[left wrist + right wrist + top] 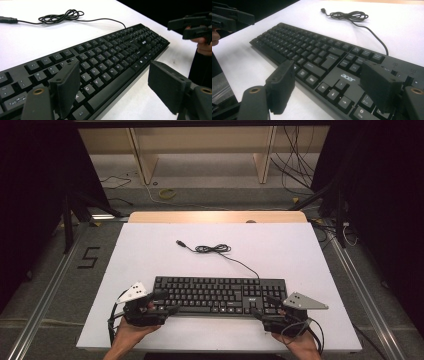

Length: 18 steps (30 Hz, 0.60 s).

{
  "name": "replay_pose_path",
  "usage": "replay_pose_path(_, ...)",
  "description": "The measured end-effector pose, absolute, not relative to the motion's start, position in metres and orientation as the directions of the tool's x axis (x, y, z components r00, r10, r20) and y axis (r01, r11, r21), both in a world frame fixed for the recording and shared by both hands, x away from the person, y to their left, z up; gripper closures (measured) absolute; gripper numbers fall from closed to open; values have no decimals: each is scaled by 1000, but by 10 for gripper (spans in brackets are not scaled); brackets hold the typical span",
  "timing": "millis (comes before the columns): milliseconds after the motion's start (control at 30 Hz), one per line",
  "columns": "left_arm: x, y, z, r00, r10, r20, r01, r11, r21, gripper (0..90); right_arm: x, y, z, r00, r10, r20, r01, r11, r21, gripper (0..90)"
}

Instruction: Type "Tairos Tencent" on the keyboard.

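We held both grippers spread: left gripper [161, 303] and right gripper [263, 306] straddled the keyboard's [220, 295] front corners.

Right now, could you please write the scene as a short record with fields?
surface: white table
main thing: black keyboard, lying flat
cable: loosely coiled behind the keyboard, plug lying free on the table
left gripper: open, at the keyboard's left end, one jaw over the keys, one in front of the front edge
right gripper: open, at the keyboard's right end
held: nothing
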<state>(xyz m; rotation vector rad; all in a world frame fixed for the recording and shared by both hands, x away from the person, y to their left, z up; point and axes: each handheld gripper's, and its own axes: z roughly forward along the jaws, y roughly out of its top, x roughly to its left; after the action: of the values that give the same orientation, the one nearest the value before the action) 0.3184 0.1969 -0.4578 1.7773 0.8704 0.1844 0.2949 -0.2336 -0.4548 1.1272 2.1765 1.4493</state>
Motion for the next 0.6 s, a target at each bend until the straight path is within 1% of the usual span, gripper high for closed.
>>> replay_pose_path(600, 319, 195, -461, 718, 637, -279, 467, -145, 872, 248, 294, -232, -455, -654, 737, 169, 441, 190, 877, 286)
